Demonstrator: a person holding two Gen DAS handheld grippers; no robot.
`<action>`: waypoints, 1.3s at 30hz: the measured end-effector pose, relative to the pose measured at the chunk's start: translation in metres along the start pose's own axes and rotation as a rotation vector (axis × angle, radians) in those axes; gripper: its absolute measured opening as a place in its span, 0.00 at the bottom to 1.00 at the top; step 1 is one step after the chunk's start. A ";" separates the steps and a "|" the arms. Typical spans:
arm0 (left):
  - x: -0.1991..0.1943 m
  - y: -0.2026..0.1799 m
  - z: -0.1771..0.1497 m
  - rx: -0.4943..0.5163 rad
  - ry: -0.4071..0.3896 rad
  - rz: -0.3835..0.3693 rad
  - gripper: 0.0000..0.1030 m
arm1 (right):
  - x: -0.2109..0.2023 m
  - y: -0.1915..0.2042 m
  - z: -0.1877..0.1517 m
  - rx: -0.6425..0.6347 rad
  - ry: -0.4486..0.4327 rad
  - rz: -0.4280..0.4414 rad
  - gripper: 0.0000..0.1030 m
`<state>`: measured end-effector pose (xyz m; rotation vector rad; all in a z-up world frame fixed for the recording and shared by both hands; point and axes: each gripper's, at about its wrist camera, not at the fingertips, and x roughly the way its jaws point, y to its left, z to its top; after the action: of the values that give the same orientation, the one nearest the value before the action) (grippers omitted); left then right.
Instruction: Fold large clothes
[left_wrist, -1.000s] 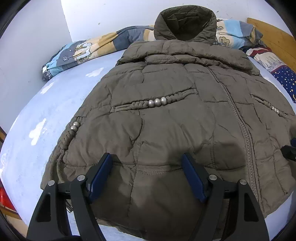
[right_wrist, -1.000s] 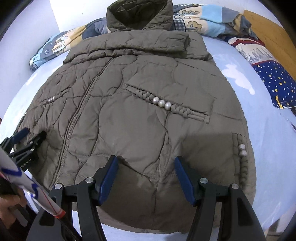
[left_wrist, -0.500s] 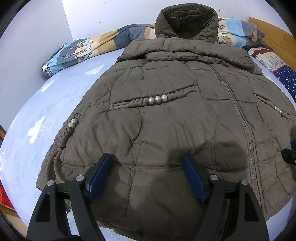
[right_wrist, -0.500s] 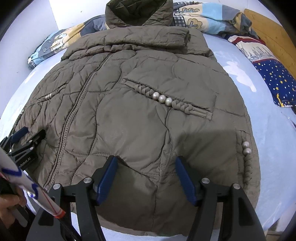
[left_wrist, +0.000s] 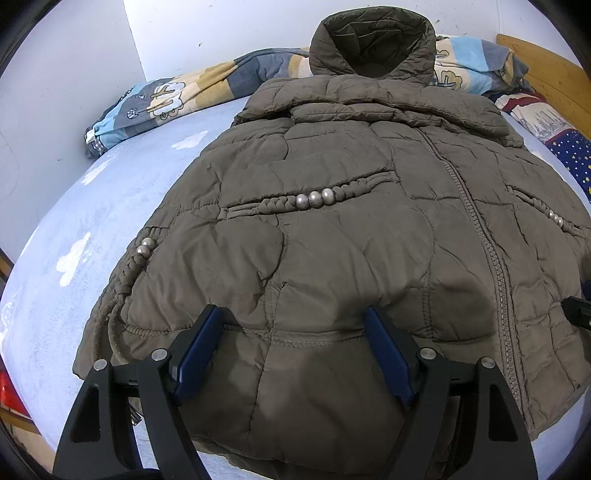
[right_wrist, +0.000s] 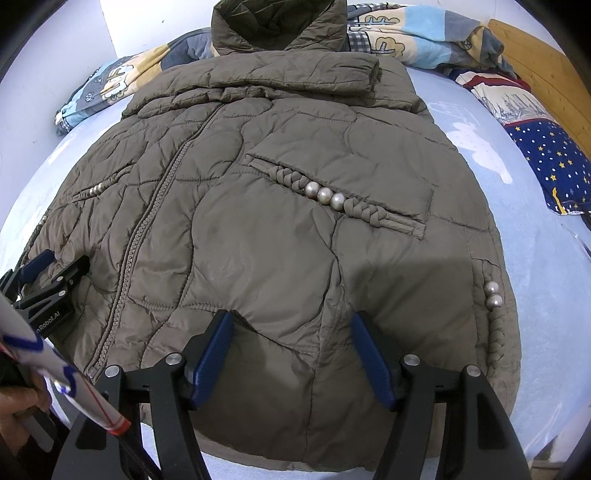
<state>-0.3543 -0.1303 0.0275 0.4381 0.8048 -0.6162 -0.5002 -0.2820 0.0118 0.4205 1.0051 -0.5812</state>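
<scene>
An olive-brown quilted jacket (left_wrist: 351, 251) lies front up and zipped on the bed, collar (left_wrist: 369, 40) at the far end. A sleeve (right_wrist: 295, 74) is folded across its chest below the collar. Braided pocket trims carry pearl beads (right_wrist: 325, 194). My left gripper (left_wrist: 291, 317) hovers open over the hem on the jacket's left half, nothing pinched between its blue pads. My right gripper (right_wrist: 291, 319) hovers open over the hem on the other half. In the right wrist view the left gripper (right_wrist: 61, 264) shows at the left edge, over the jacket beyond the zipper (right_wrist: 147, 221).
The bed has a light blue sheet (left_wrist: 92, 221) with white clouds. A bunched patterned quilt (left_wrist: 166, 99) lies along the white wall. Starry blue fabric (right_wrist: 554, 162) and a wooden headboard (right_wrist: 535, 62) sit at the right. A person's hand (right_wrist: 18, 406) shows bottom left.
</scene>
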 end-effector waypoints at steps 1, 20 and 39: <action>0.000 0.000 0.000 0.001 -0.001 0.001 0.76 | 0.000 0.000 0.000 0.001 0.000 0.000 0.70; -0.015 -0.001 0.004 0.008 -0.045 0.016 0.76 | -0.010 0.002 0.000 -0.018 -0.021 -0.016 0.70; -0.025 -0.013 0.016 0.019 -0.066 -0.011 0.76 | -0.023 -0.009 0.003 0.023 -0.056 0.001 0.70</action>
<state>-0.3674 -0.1404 0.0550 0.4287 0.7391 -0.6458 -0.5133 -0.2847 0.0327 0.4228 0.9456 -0.6011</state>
